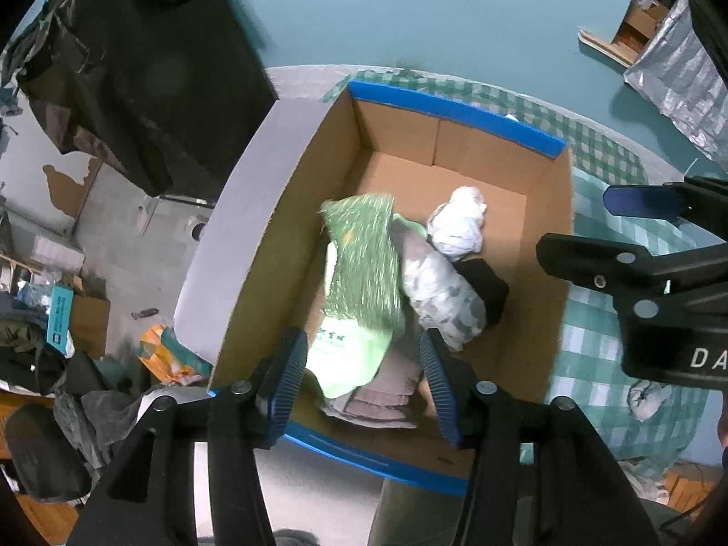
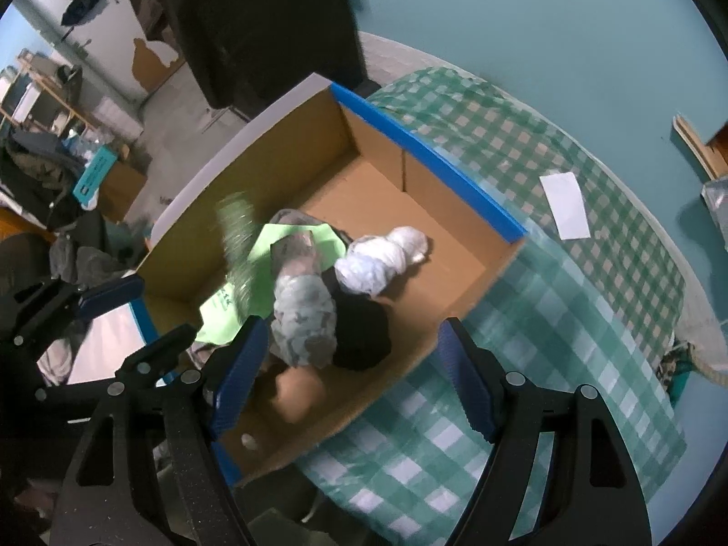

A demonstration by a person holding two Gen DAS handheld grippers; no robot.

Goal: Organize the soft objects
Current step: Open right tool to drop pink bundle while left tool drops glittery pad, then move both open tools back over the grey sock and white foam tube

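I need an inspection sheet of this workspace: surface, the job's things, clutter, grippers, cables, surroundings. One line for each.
Surface: green checked tablecloth on a table; the cardboard box with blue-taped edges stands on it.
Job's things: in the box lie a green motion-blurred bag, a light green cloth, a grey patterned bundle, a white bundle and a black cloth.
Clutter: white paper and a small white wad on the cloth.
Grippers: left gripper and right gripper both open, empty, over the box.
Cables: nothing seen.
Surroundings: teal floor, dark cabinet, piled clothes.
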